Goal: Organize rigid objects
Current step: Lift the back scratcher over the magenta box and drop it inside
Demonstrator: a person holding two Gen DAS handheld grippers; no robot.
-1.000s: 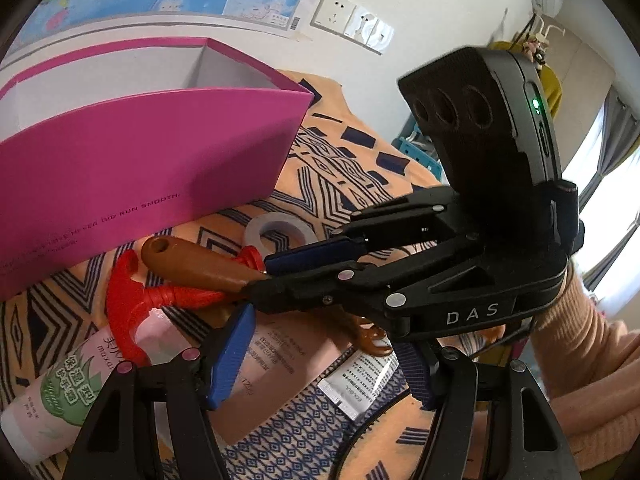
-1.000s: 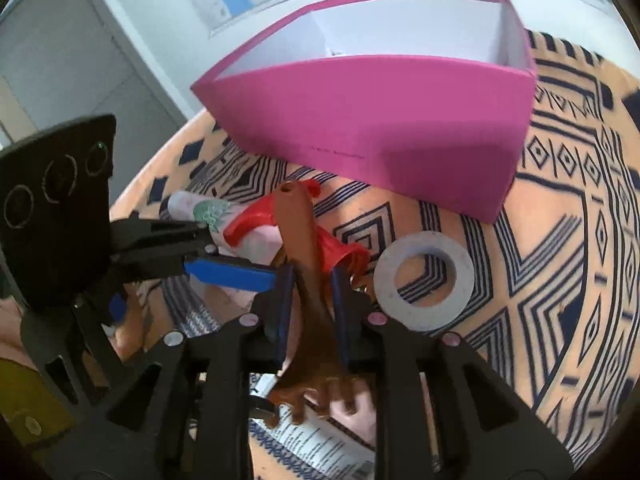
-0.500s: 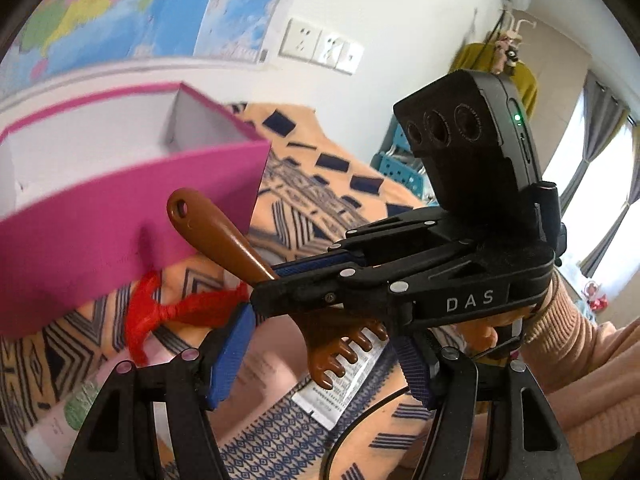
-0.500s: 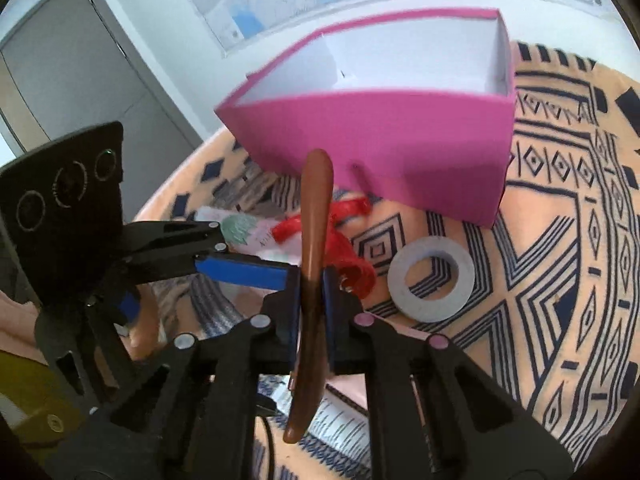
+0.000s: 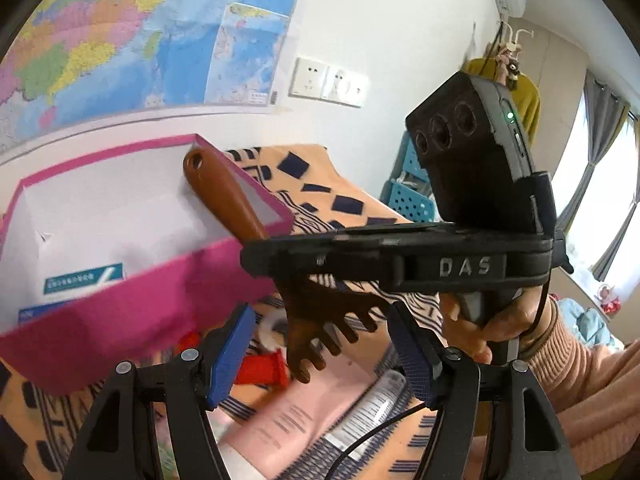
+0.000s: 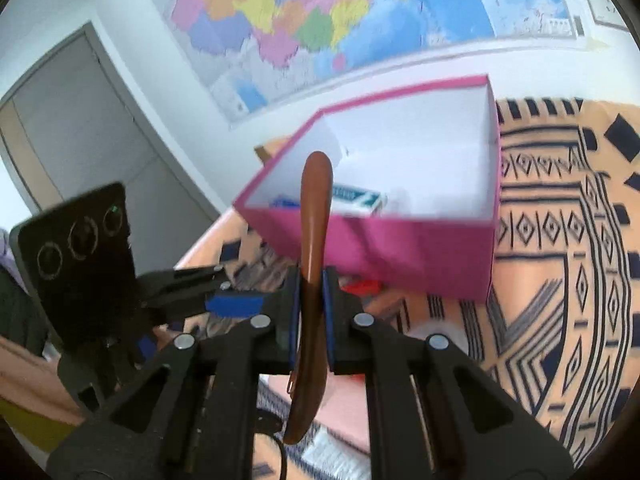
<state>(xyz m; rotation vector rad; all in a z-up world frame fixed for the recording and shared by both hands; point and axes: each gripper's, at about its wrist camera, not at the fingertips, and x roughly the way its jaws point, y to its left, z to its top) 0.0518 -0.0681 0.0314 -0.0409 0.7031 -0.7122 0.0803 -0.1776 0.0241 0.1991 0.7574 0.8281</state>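
Holding a brown comb up in the air, the right gripper has its fingers clamped on the handle, with the handle tip reaching over the near wall of the pink box. A small carton lies inside that box. The left gripper hangs just in front of the box, fingers spread apart, nothing between them.

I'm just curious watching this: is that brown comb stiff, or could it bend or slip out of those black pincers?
The brown comb looks stiff: its handle sticks out straight past the right gripper without drooping. Its glossy surface might be slippery, though both pads press it squarely. Its teeth look thin, so perhaps the likeliest part to snap.
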